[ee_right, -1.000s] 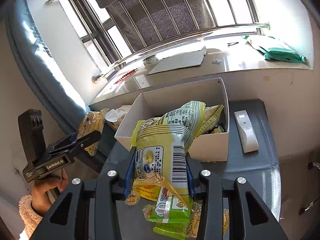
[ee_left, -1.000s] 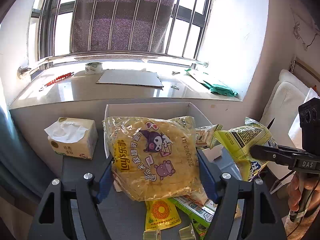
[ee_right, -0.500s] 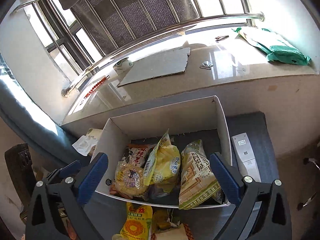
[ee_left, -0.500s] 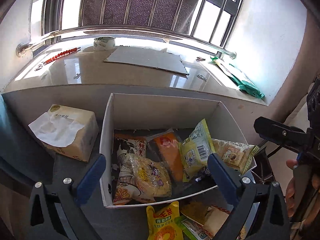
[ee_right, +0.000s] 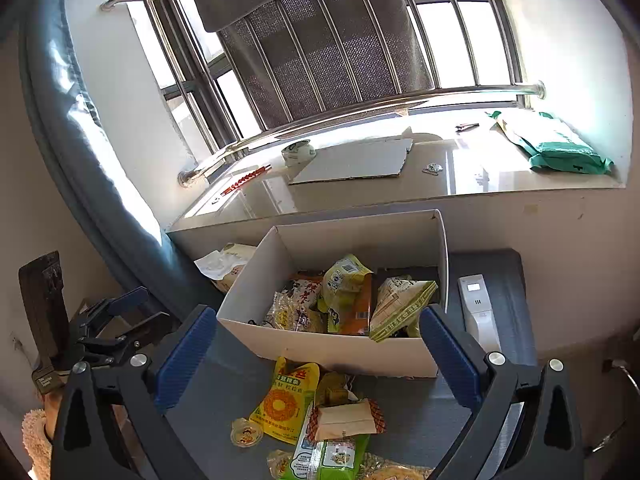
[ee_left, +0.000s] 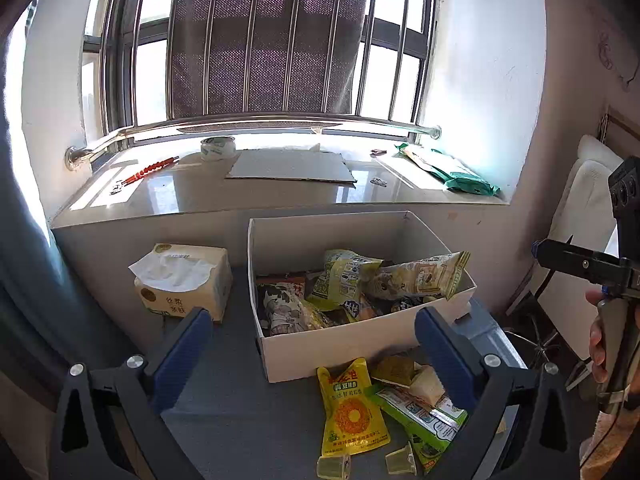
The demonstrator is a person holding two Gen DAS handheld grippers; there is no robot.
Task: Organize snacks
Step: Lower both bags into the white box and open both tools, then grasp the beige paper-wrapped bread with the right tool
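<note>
under the barred window, my grey tabletop (ee_left: 240, 412) holds a white cardboard box (ee_left: 340, 350) with several snack packets inside. a yellow snack pouch (ee_left: 352, 408) lies just near of it (other packets beside). i see my left gripper (ee_left: 312, 354) and right gripper (ee_right: 316, 354) both spread wide, empty.

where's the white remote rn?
The white remote shows only in the right wrist view: it lies on the grey table, just right of the white box, below the windowsill.
</note>
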